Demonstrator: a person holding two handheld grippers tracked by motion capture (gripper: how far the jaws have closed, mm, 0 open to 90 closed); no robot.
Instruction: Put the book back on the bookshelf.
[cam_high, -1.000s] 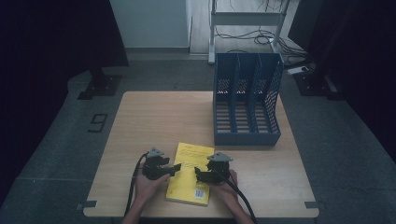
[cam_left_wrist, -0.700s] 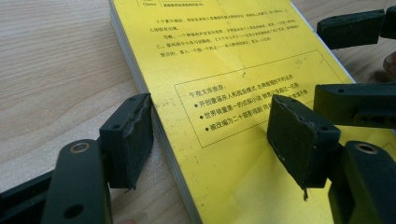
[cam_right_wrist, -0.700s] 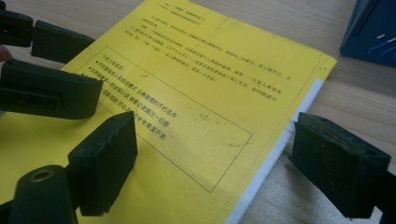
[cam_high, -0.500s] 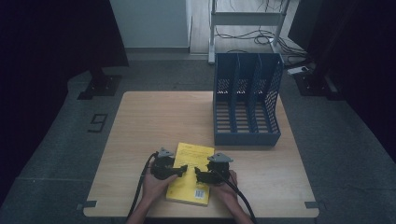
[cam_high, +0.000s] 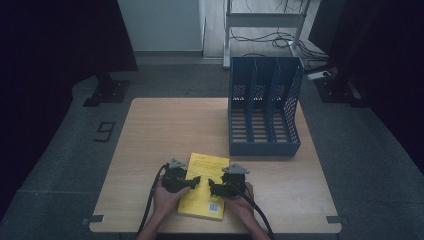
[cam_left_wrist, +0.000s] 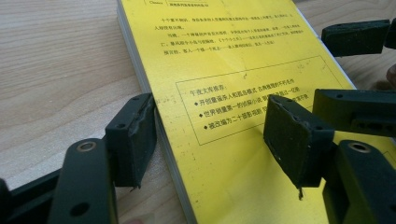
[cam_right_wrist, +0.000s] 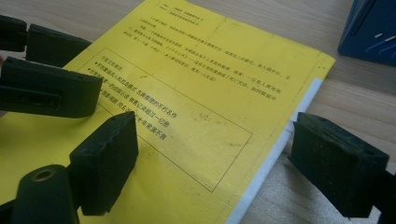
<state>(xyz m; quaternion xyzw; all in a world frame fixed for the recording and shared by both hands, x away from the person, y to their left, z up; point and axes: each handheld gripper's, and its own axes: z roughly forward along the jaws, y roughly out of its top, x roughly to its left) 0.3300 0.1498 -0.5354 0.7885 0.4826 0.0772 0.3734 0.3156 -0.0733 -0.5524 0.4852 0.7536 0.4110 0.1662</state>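
Dark curtains and grey floor surround a pale wooden worktop, and a blue three-slot file rack stands upright toward its far right side, well apart from the hands. Near the front edge lies a yellow book, flat, back cover up, printed text and a barcode showing. A person's two hands come in from the near side, each holding a black claw over that book. On the left, the left claw stands wide open — in the left gripper view one jaw pad sits down on the wood against the book's page edge, the other hangs over the yellow cover. Opposite it, the right claw is open wide as well; in the right gripper view one jaw is above the cover and the other beyond the book's white edge, over bare wood. Both claws point toward each other across the cover, tips close — neither grips anything.
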